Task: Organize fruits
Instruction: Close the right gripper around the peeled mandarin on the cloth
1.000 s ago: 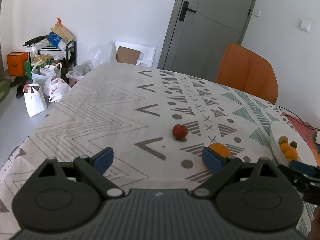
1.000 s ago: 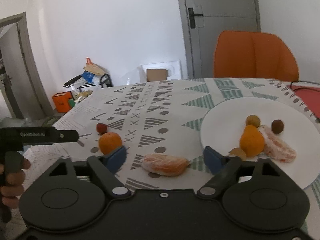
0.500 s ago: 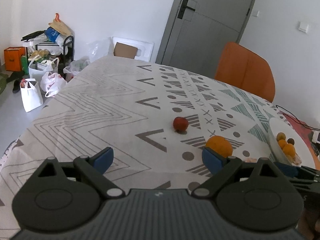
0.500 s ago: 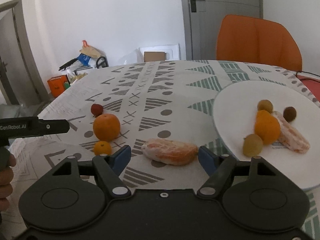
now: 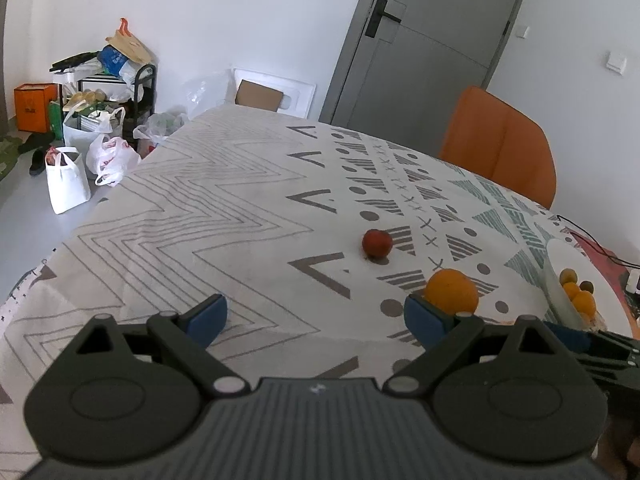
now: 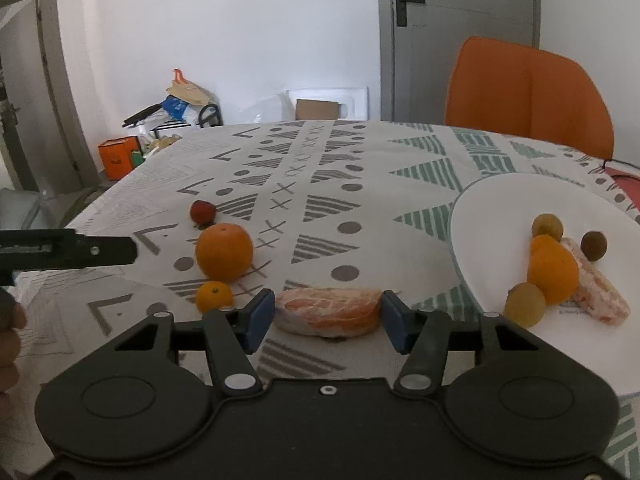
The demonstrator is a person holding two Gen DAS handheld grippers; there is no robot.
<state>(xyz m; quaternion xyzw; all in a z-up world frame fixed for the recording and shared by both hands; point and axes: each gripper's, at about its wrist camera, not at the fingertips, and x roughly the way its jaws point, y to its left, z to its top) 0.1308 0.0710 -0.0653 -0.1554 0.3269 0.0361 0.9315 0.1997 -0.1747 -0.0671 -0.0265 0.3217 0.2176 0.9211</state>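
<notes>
A peeled orange piece (image 6: 328,311) lies on the tablecloth between the two blue pads of my right gripper (image 6: 328,318), which is open around it, the pads close to its ends. A whole orange (image 6: 224,252), a small kumquat (image 6: 214,296) and a small red fruit (image 6: 203,212) lie to its left. The white plate (image 6: 500,200) at right holds several fruits. My left gripper (image 5: 316,318) is open and empty above the cloth; the orange (image 5: 452,291) is just beyond its right pad and the red fruit (image 5: 377,243) farther ahead.
An orange chair (image 6: 528,96) stands at the table's far right side. The left gripper's body (image 6: 68,248) reaches in from the left in the right wrist view. Bags and a rack (image 5: 100,120) stand on the floor beyond the table's left edge.
My right gripper has moved forward and lower, so the peeled orange piece now sits between its pads, which have narrowed. My left gripper has shifted a little; the orange looks nearer.
</notes>
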